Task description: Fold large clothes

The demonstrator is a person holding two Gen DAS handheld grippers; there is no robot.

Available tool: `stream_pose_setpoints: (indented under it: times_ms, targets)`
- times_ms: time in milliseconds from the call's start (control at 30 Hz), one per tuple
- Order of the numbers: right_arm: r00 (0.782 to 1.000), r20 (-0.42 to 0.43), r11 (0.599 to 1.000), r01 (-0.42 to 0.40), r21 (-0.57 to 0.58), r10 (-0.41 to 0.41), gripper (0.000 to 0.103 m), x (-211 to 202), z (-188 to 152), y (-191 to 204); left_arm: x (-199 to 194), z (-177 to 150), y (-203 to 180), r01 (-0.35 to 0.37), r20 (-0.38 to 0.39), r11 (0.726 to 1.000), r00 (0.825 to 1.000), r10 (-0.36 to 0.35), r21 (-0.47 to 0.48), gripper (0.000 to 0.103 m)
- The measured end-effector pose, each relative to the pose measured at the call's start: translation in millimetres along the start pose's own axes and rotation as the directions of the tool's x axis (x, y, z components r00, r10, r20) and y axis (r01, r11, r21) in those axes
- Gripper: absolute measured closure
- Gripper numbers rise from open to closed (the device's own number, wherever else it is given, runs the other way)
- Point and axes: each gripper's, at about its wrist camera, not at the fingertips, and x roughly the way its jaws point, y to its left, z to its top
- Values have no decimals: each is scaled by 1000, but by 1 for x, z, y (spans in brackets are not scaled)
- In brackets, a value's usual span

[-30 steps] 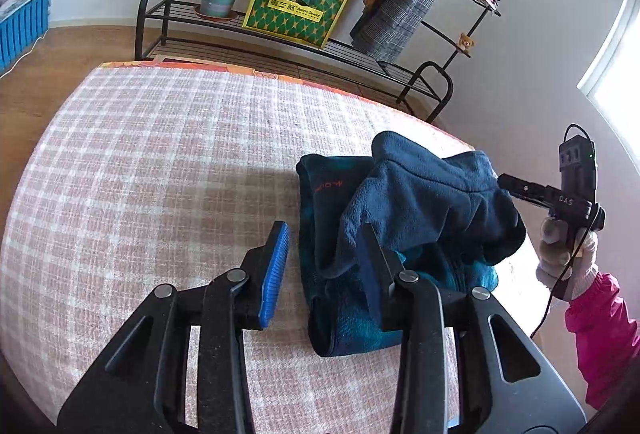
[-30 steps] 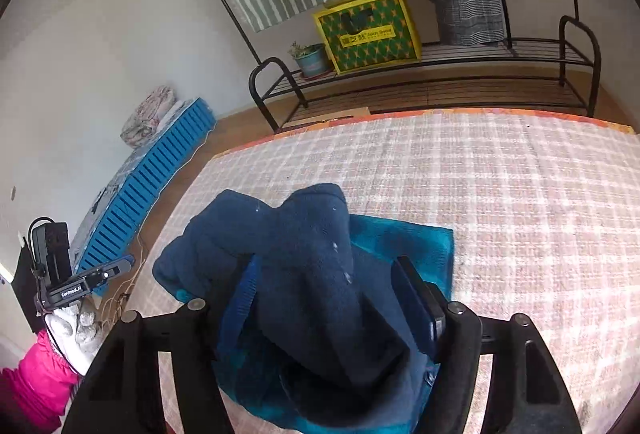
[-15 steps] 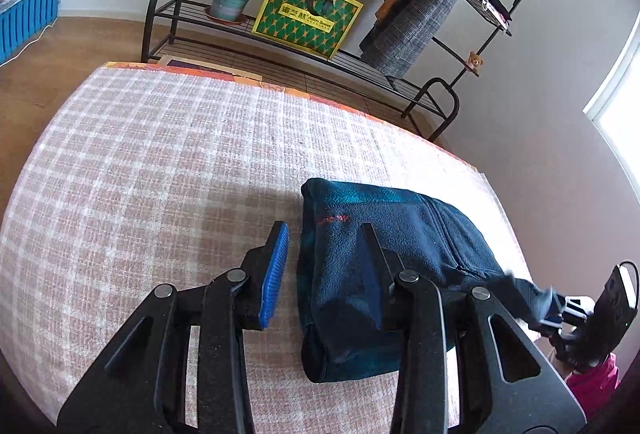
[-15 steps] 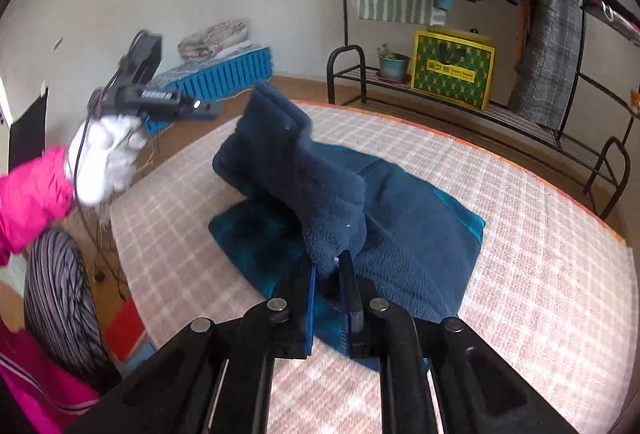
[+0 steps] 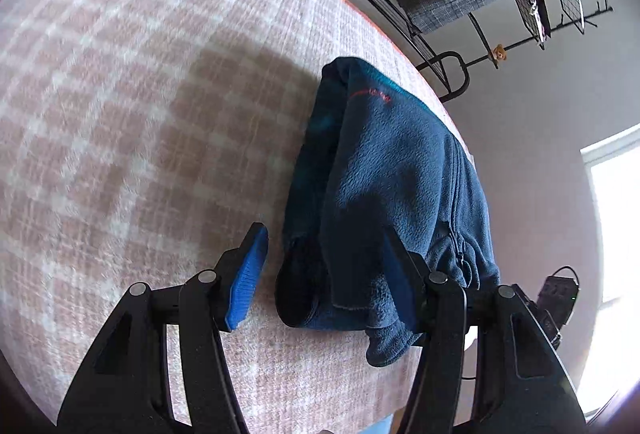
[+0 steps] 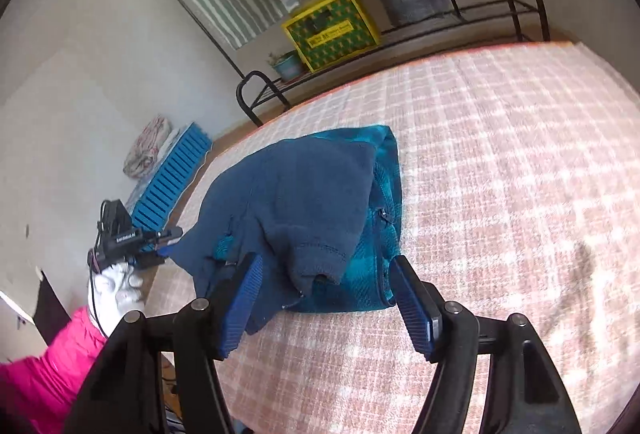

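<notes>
A dark blue fleece jacket (image 5: 384,177) lies folded in a bundle on the pink checked bed cover (image 5: 120,105). My left gripper (image 5: 324,270) is open, its jaws on either side of the bundle's near end, not closed on it. In the right wrist view the jacket (image 6: 304,205) lies with a sleeve cuff (image 6: 320,262) flopped over its top. My right gripper (image 6: 328,302) is open and empty just in front of that cuff. The left gripper (image 6: 160,236) shows there at the jacket's far left corner, touching the cloth.
A black clothes rack (image 6: 520,1) with hanging clothes, a yellow-green box (image 6: 332,29) and a potted plant (image 6: 286,63) stands behind the bed. A blue slatted crate (image 6: 172,177) lies on the floor at left. The bed edge (image 5: 452,354) runs close to the jacket.
My right gripper has opened and let go of the sleeve, which now lies on the bundle. My left gripper has moved closer over the jacket's near end.
</notes>
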Motion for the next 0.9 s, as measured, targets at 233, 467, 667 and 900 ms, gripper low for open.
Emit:
stream_pose_setpoints:
  times_ms: [233, 467, 667, 900]
  targets:
    - [998, -51, 999, -33, -13, 32, 93, 35, 3, 17, -6, -19, -40, -96, 59, 981, 994, 87, 167, 99]
    - [996, -64, 998, 51, -47, -54, 96, 27, -9, 2, 2, -40, -30, -239, 63, 940, 971, 230, 244, 100]
    - [982, -101, 984, 154, -87, -162, 95, 46, -18, -4, 19, -57, -6, -296, -14, 918, 950, 311, 262, 103]
    - [963, 56, 927, 269, -260, -264, 72, -14, -4, 53, -47, -47, -42, -273, 174, 905, 958, 227, 327, 103]
